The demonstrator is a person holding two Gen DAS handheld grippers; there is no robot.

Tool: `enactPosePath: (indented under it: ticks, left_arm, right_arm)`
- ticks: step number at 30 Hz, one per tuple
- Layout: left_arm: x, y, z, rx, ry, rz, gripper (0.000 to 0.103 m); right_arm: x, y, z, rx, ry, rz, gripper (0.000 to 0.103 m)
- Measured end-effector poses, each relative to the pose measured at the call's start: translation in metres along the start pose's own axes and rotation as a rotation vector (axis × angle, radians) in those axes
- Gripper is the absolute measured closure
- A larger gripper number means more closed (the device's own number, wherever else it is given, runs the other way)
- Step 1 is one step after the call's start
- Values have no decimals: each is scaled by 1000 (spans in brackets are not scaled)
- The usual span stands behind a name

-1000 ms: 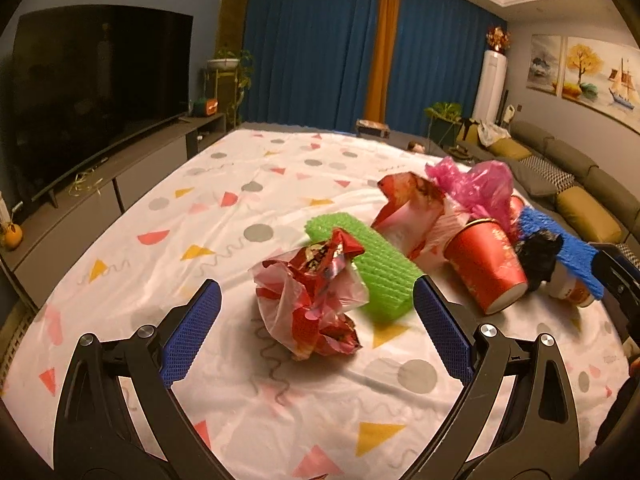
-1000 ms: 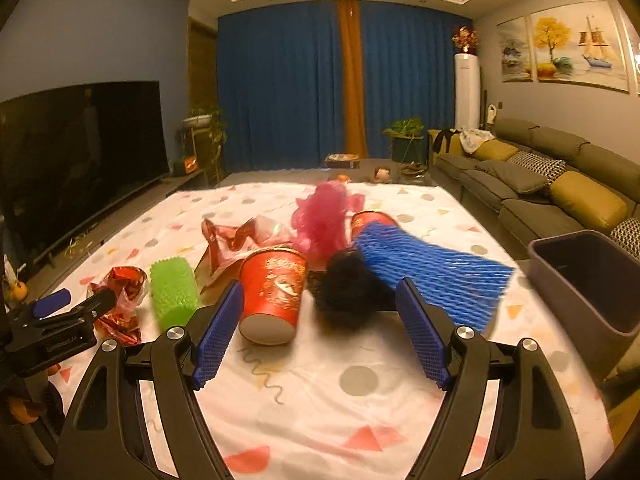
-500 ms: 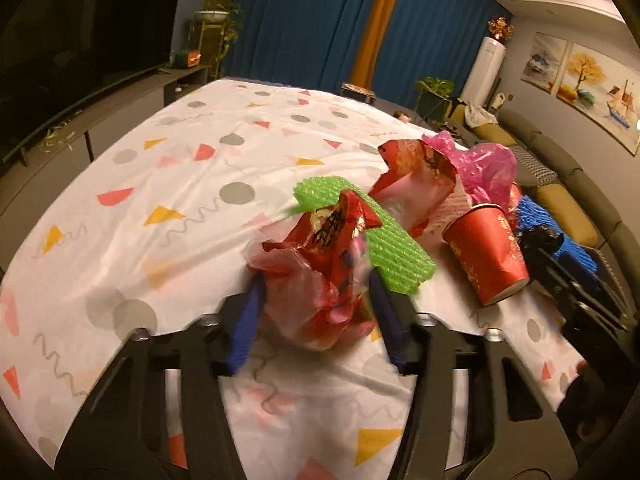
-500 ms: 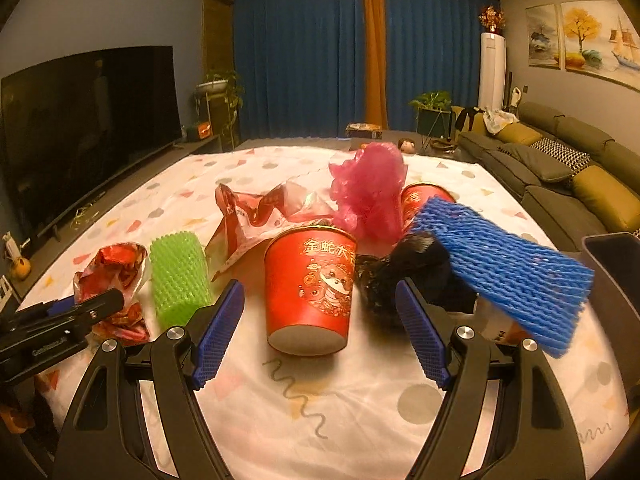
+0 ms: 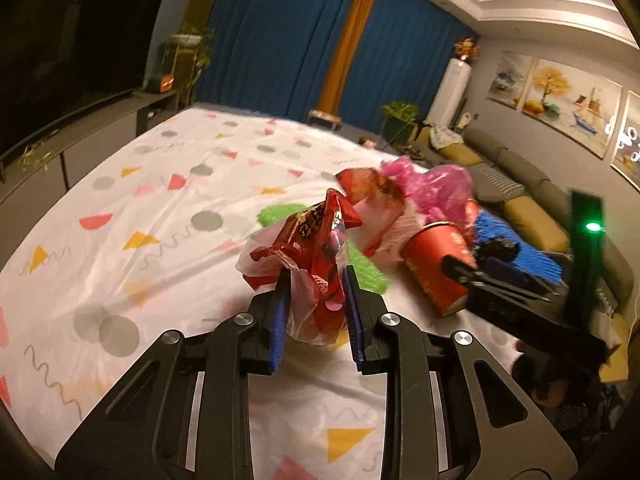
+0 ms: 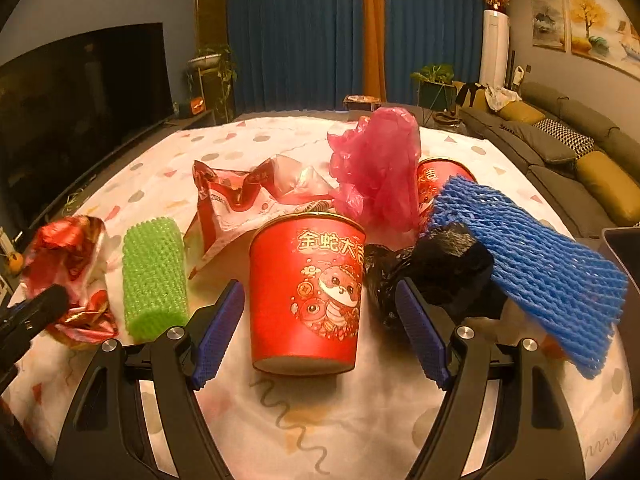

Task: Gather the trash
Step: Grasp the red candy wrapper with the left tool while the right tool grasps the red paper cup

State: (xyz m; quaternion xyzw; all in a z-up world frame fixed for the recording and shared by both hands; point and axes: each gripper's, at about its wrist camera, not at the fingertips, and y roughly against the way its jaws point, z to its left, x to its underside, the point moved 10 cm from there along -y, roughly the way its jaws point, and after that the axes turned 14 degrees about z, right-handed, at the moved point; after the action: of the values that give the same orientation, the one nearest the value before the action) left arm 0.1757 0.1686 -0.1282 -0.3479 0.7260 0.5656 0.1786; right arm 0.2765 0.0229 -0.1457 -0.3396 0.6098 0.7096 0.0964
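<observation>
Crumpled red-and-clear plastic wrapper (image 5: 310, 264) squeezed between the blue pads of the left gripper (image 5: 314, 312), jaws closing on it, pads pressing its lower folds, at the near left end of the litter row on the white tablecloth with coloured dots and triangles (image 5: 168, 208). Just right of it, a bright green foam-net sleeve (image 6: 154, 276) lying on the cloth, long axis running near to far. Farther right and beyond, a torn red-and-white snack bag (image 6: 244, 200), gaping open. Centred before the right gripper (image 6: 320, 332), a red paper cup printed with gold characters and a cartoon snake (image 6: 308, 292), standing between the wide-apart jaws, neither pad touching it. Behind the cup, a scrunched pink plastic bag (image 6: 376, 168) and a second red cup (image 6: 440, 180), partly hidden. To the right of the near cup, a crumpled black plastic bag (image 6: 432, 268), with a blue foam-net sleeve (image 6: 532, 260) draped over it and sloping down to the right. At the far right edge, the corner of a grey bin (image 6: 624, 240). Beyond the table, blue curtains (image 6: 300, 32), a dark television (image 6: 76, 108) on the left, a grey sofa with yellow cushions (image 6: 580, 148) on the right.
</observation>
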Motion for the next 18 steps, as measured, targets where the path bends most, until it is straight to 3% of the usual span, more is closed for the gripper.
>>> enactPosePath:
  ticks: [6, 9, 18]
  left_arm:
    - [-2, 3, -7, 39, -10, -18, 78]
    - [-2, 1, -8, 40, -15, -12, 78]
    - [-2, -2, -7, 52, -5, -10, 78]
  right_arm:
    - [-3, -17, 6, -29, 8, 56, 28]
    - [-2, -21, 10, -40, 24, 75, 39]
    - [3, -8, 9, -60, 28, 45, 44]
